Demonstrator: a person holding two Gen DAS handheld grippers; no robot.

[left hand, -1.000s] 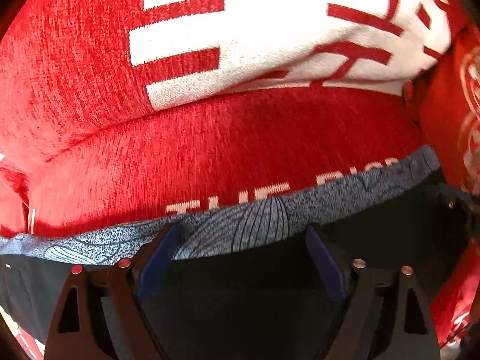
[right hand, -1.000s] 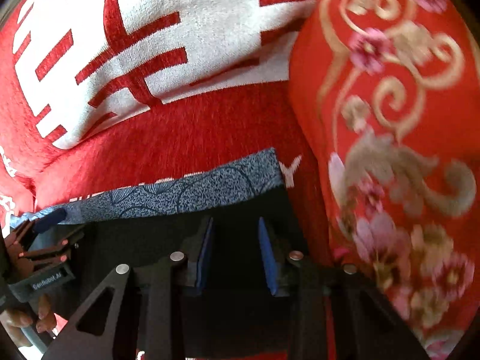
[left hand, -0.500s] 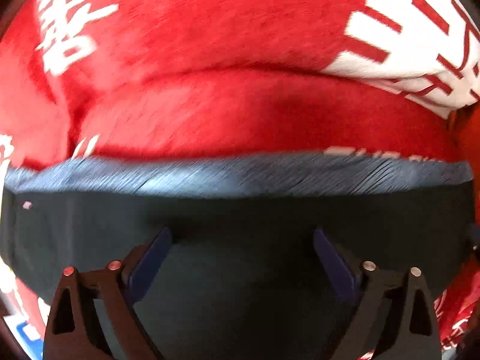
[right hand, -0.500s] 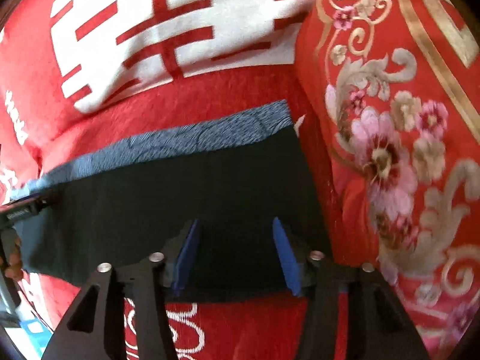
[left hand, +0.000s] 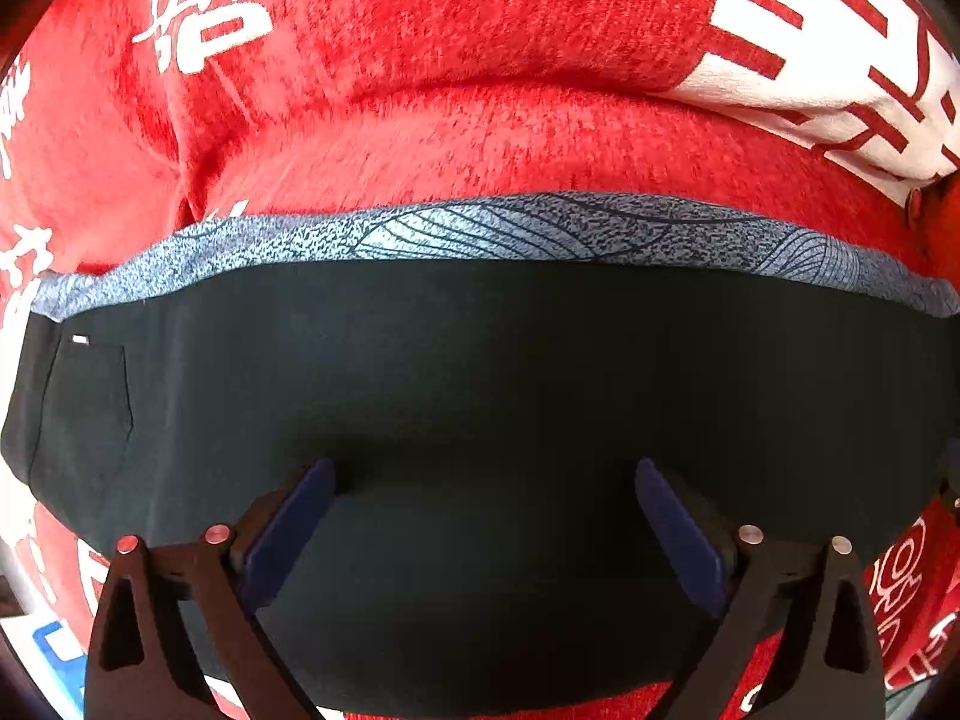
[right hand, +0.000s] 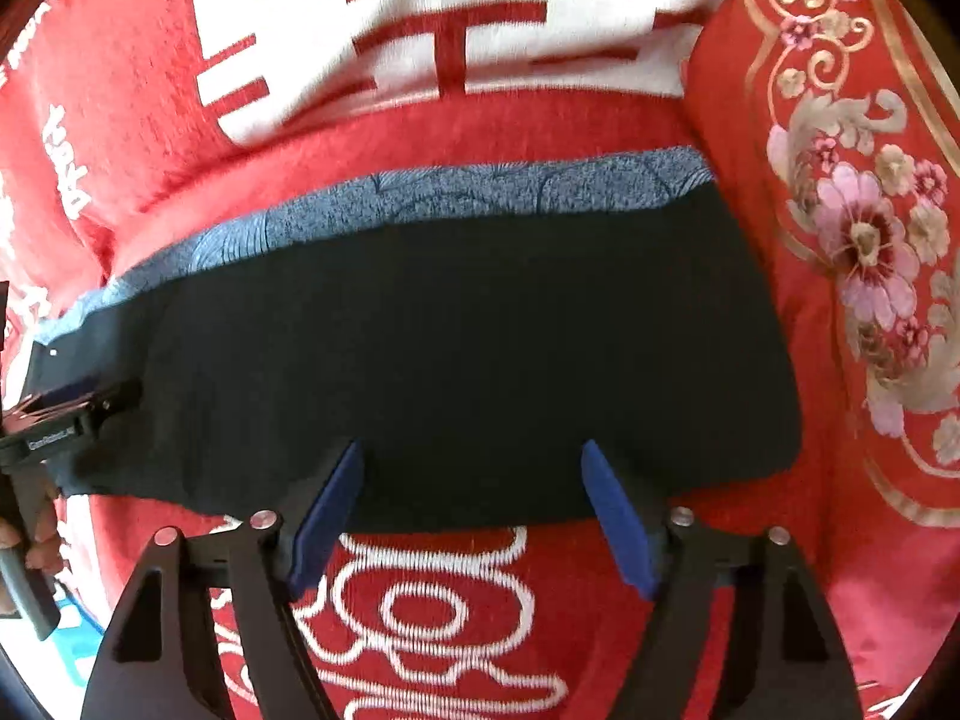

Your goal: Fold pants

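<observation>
Both of my claws stand wide apart with nothing between their blue pads: my left claw [left hand: 485,525] hangs over the dark cloth of the pants [left hand: 480,396], and my right claw [right hand: 474,510] sits at the near edge of the pants [right hand: 468,360], its tips just over that hem. The pants lie folded into a long flat band on a red blanket [left hand: 510,138] with white characters, and I cannot tell what piece of furniture is under that blanket. Their long axis runs left to right across both of my views. A blue-grey patterned strip [left hand: 540,228] runs along the far long edge, facing the white-lettered bulge of the blanket behind; the near long edge is plain black. In the left wrist view a stitched pocket [left hand: 84,414] with a small white tag shows at the left end of the band. In the right wrist view the right end of the pants stops just beside a red cushion [right hand: 864,252] with gold scrolls and pink flowers, close to it, though whether they touch I cannot tell. At the far left of that view my left claw [right hand: 66,420] shows over the pants' left end, with fingers of my left hand [right hand: 36,540] on its handle. No containers are in sight.
</observation>
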